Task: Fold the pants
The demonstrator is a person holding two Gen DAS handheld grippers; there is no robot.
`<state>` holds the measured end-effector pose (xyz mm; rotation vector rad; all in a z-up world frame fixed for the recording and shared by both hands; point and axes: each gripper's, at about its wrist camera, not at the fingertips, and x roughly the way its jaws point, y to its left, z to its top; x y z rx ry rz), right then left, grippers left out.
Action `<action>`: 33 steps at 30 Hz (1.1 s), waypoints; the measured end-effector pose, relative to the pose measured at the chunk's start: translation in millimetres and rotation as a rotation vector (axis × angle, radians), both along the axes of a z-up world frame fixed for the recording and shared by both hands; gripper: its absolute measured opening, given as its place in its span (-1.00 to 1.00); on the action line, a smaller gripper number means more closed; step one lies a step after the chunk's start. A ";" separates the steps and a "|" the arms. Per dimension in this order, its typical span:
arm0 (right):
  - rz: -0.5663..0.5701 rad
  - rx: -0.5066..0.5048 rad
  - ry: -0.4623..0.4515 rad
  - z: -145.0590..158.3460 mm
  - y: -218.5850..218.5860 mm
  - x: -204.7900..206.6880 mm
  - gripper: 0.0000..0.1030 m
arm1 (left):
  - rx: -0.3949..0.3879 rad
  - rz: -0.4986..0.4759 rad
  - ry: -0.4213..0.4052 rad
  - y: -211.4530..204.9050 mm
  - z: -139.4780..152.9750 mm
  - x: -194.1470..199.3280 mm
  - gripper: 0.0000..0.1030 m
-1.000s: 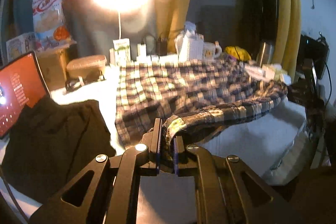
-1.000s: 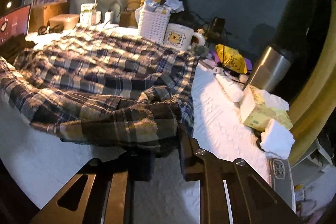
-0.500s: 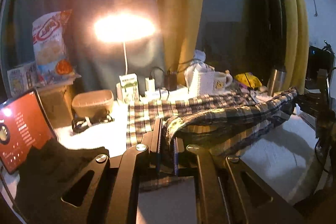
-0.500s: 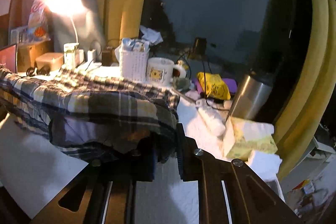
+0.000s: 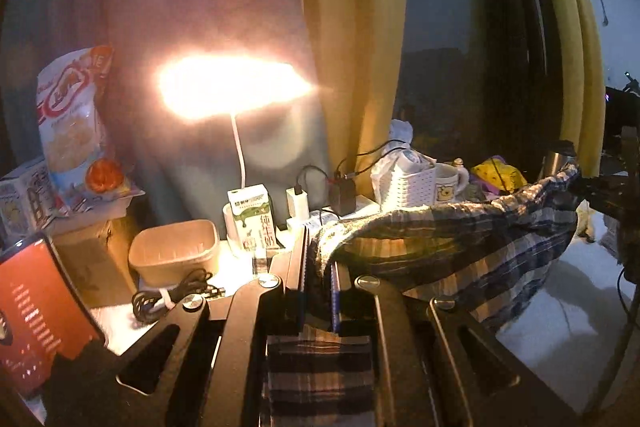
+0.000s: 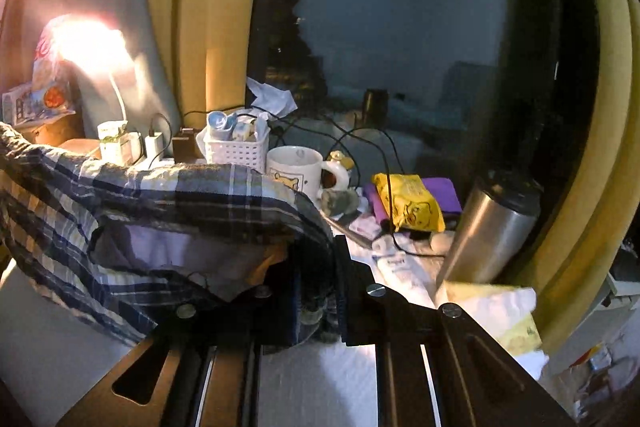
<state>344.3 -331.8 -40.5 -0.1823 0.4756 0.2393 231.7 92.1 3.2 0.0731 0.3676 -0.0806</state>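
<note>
**Inspector:** Start at the tongs and work outward.

**Operator:** Nearest me, the left tongs (image 5: 318, 291) are closed tight on an edge of the plaid pants (image 5: 460, 247); cloth passes between the pads and hangs below them. My right tongs (image 6: 316, 291) have just been closing further and are clamped on the other end of that edge, fabric bunched between the pads. Neither has any slack that I can see.

**Inspector:** Where does the garment sit?

**Operator:** It is strung between my two hands and held up off the white tabletop (image 5: 560, 327), sagging in the middle. From the right wrist view the pale lining shows under the raised edge. How much cloth rests on the surface I cannot tell.

**Inspector:** Beyond it?

**Operator:** Behind the pants stand a white basket (image 6: 236, 151), a mug (image 6: 296, 167), a milk carton (image 5: 250, 215) and, furthest back, a lit lamp (image 5: 232, 87) before the curtains. A steel flask (image 6: 492, 223) is off to the right.

**Inspector:** Progress?

**Operator:** Early, in my judgement. The edge is gripped and lifted, but no finished fold is on the tabletop. What remains is carrying this edge over, laying it flat with edges matched, releasing, then any further folds. The crowded back row is a snag risk.
</note>
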 end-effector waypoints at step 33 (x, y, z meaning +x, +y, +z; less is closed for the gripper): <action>-0.090 -0.060 0.249 -95.7 49.1 186.5 -0.74 | 0.001 0.207 0.369 46.2 -118.9 212.9 -0.35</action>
